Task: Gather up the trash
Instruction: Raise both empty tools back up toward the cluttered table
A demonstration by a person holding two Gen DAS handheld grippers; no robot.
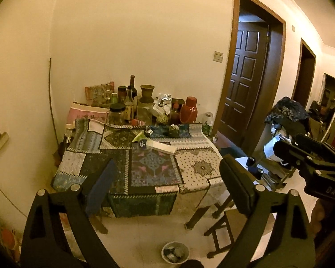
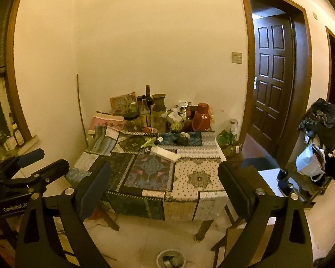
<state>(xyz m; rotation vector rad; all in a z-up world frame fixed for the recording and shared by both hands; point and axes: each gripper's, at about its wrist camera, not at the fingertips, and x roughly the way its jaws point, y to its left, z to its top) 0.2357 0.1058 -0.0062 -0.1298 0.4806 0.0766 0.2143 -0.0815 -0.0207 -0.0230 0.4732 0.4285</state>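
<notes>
On the patchwork-cloth table point(image 1: 201, 167) point(image 2: 198, 178) lie a long white box point(image 1: 160, 148) point(image 2: 165, 154), a green wrapper point(image 1: 139, 137) point(image 2: 148, 143) and a small dark bottle point(image 1: 148, 133). A small round bin point(image 1: 175, 252) point(image 2: 170, 259) holding crumpled scraps stands on the floor in front of the table. My left gripper point(image 1: 169, 185) hangs open above the near table edge, nothing between its fingers. My right gripper point(image 2: 165, 189) is open and empty too, level with it. Each shows in the other's view: the right gripper point(image 1: 288, 145), the left gripper point(image 2: 44, 160).
Jars, bottles, a clay vase point(image 1: 147, 92) and a red thermos point(image 1: 189, 110) crowd the table's back by the wall. A folding stool point(image 1: 221, 230) stands at the table's right front. A rack with bags and clothes point(image 2: 319, 147) and a dark doorway point(image 2: 272, 78) are at the right.
</notes>
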